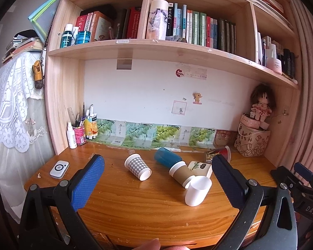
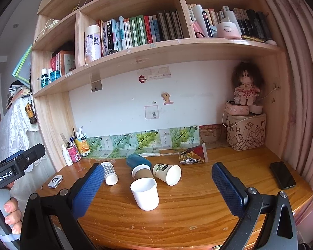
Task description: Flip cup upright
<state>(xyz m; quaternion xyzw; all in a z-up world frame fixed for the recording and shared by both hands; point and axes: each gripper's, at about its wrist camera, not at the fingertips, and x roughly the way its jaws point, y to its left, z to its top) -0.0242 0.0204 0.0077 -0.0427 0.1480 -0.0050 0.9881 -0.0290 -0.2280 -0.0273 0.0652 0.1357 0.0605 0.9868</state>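
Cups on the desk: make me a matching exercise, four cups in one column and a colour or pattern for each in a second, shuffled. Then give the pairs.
All four lie on their sides.

1. cup at far left
2. rearmost cup
3. nearest cup
4. cup at right of cluster

A. plain white
B. grey check
C. white with leaf print
D. blue

Pairs: 1-B, 2-D, 3-A, 4-C

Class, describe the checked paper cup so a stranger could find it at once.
Start at the wooden desk under the bookshelves. Among the tipped cups mid-desk, the checked cup lies on its side furthest left, apart from the blue cup. Only it has a grey-and-white gingham sleeve.
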